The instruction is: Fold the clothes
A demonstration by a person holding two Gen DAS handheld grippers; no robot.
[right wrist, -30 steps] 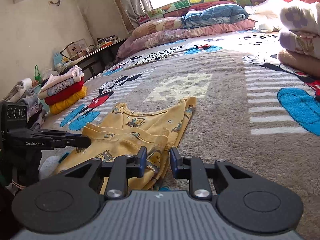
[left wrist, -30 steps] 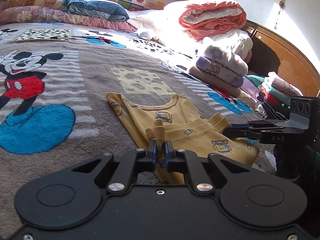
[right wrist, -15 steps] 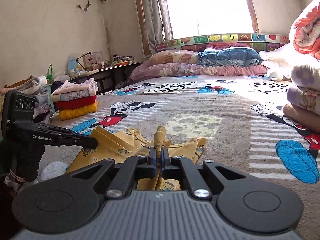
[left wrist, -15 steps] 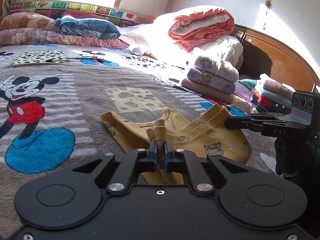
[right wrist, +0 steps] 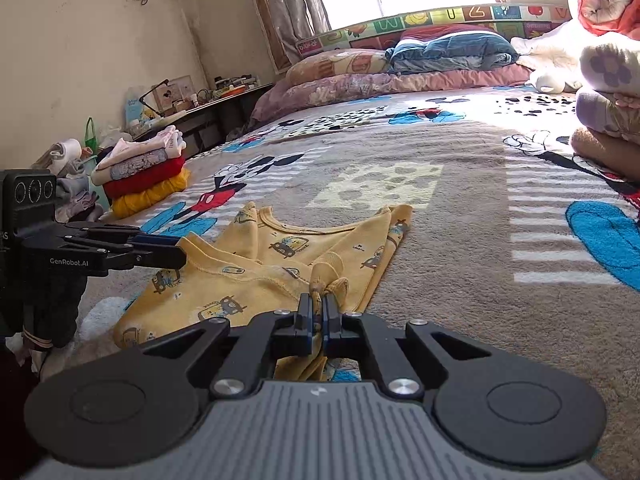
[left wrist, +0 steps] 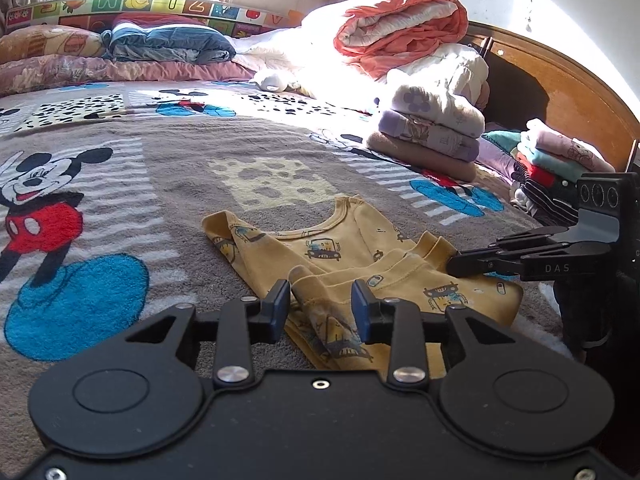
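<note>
Meanwhile, mid-fold, the left gripper [left wrist: 321,306] is just opening and letting go of the yellow shirt [left wrist: 352,248] lying on the blanket [left wrist: 168,184] at its twelve o'clock, while the right gripper [right wrist: 319,312] is pinching a hem fold, probably needing release and smoothing next.

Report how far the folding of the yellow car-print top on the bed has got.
Done: the yellow car-print cotton top lies on the grey cartoon blanket with its lower part doubled over the body. In hand: the left gripper has just been opening, fabric loose between its jaws; the right gripper is shut on a bunched edge. Left: release that edge, fold smaller, and add it to a folded stack.
</note>
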